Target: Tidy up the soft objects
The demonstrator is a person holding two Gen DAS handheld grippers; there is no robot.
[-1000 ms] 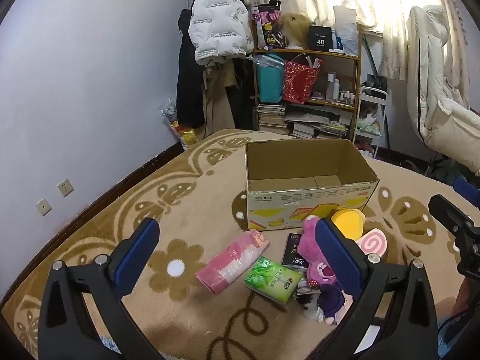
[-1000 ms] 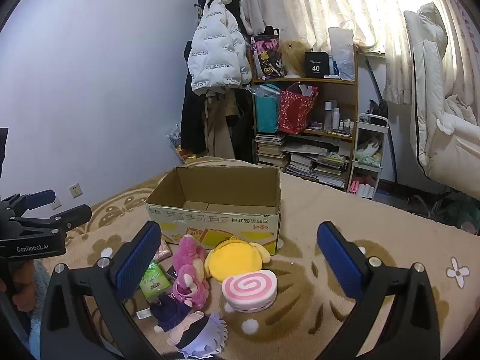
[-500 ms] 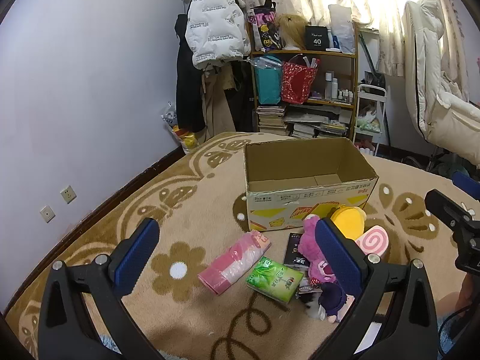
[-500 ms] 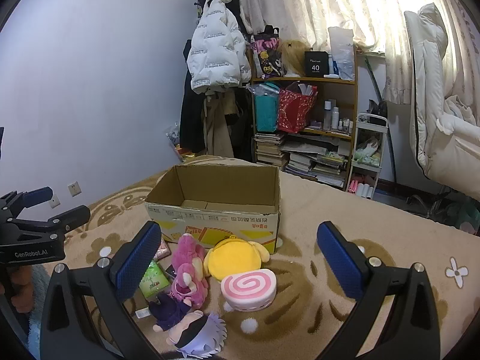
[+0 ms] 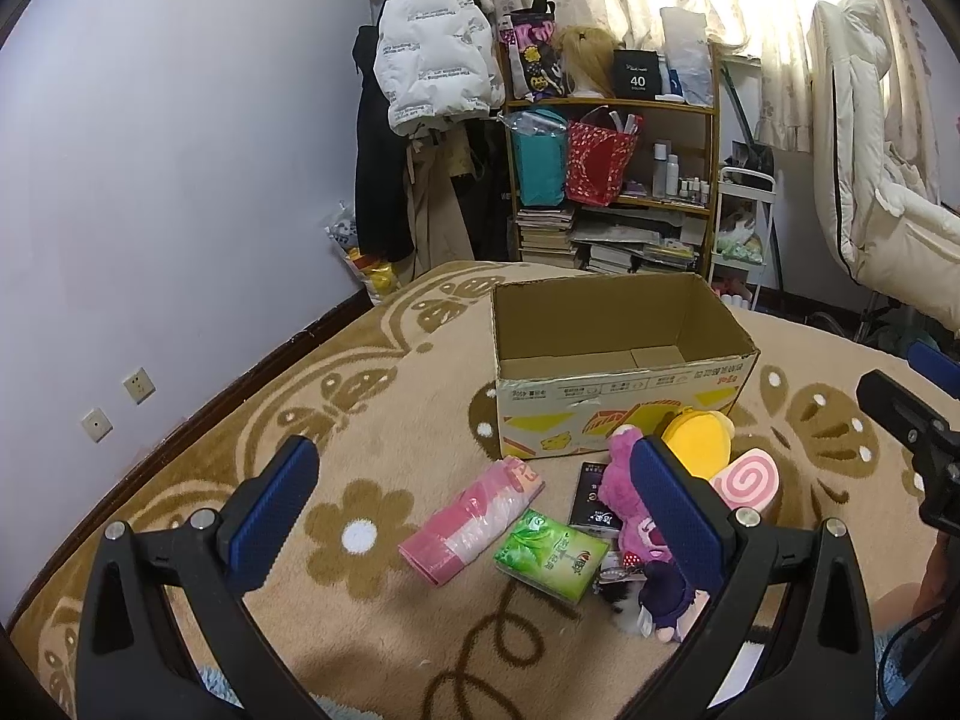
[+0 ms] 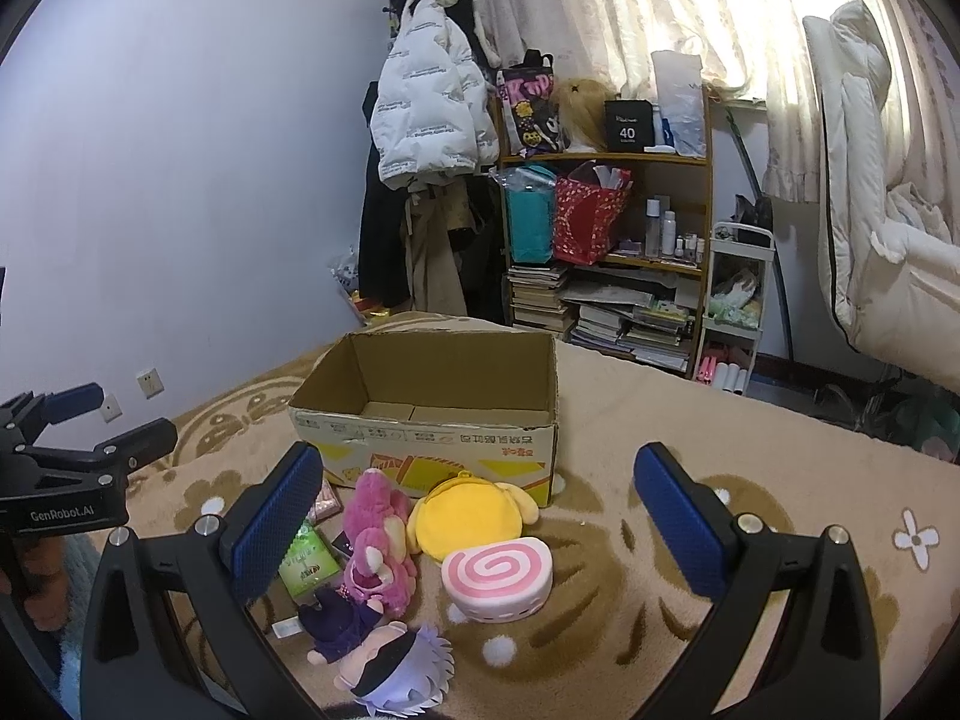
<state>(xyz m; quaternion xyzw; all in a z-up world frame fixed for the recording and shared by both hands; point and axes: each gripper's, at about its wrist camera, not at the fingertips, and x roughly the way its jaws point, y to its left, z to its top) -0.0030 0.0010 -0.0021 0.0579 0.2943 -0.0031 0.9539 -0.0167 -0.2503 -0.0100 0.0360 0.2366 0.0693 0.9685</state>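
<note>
An open cardboard box (image 5: 618, 384) (image 6: 432, 426) stands on the carpet. In front of it lie a pink plush (image 6: 378, 540) (image 5: 624, 492), a yellow round plush (image 6: 462, 516) (image 5: 699, 438), a pink swirl roll cushion (image 6: 498, 576) (image 5: 747, 483), a small doll in purple with pale hair (image 6: 384, 654), a green tissue pack (image 5: 552, 555) (image 6: 306, 558), a pink roll pack (image 5: 474, 519) and a dark packet (image 5: 591, 495). My left gripper (image 5: 474, 516) is open above the packs. My right gripper (image 6: 480, 528) is open above the plush toys. Both are empty.
A bookshelf (image 5: 612, 180) with bags, books and bottles stands behind the box. Coats (image 5: 432, 66) hang at the wall beside it. A white cart (image 6: 738, 300) and folded bedding (image 6: 882, 210) are at the right. Patterned carpet (image 5: 360, 420) covers the floor.
Both grippers have risen and pulled back slightly; the box and toys sit a little lower in view. Nothing was picked up or moved.
</note>
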